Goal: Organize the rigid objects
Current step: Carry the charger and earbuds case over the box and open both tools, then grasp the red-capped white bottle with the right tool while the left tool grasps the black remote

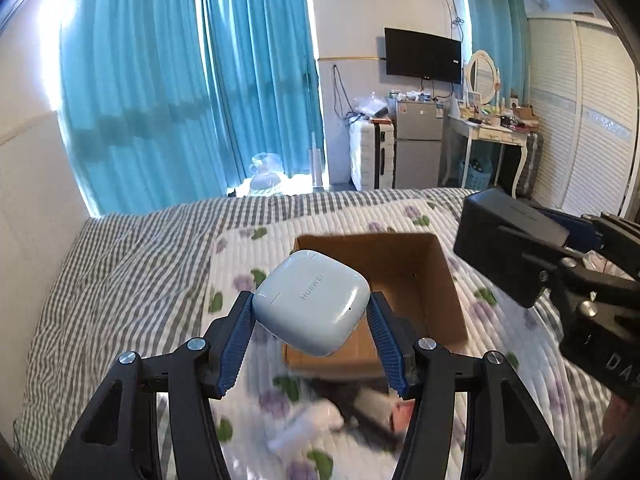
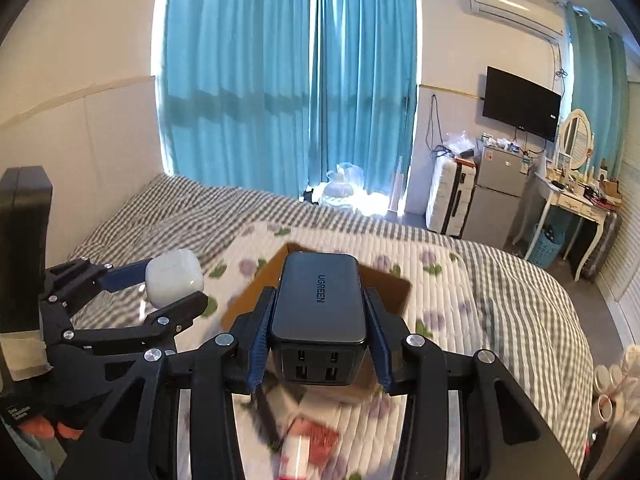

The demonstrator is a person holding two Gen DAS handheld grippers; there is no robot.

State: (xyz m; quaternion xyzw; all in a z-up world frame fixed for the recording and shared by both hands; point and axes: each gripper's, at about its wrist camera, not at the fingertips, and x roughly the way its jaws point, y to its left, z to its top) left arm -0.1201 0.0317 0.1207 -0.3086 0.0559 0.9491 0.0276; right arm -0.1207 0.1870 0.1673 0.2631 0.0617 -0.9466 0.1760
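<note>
Landmark: open cardboard box (image 1: pixel 404 280) on the floral quilt (image 1: pixel 400 212) of the bed.

Left gripper (image 1: pixel 312 316): fingers closed against both sides of a pale blue earbud case (image 1: pixel 312 302) marked HUAWEI, held clear of the bedding above the box's near edge.

Right gripper (image 2: pixel 318 320): fingers clamped on a black UGREEN charger (image 2: pixel 318 300), ports facing the camera, held over the box's near side; seen from the left wrist, it sits to the box's right.

Nearer than the box, several small items (image 1: pixel 320 420) lie on the quilt, too blurred to identify, possibly packaging.
</note>
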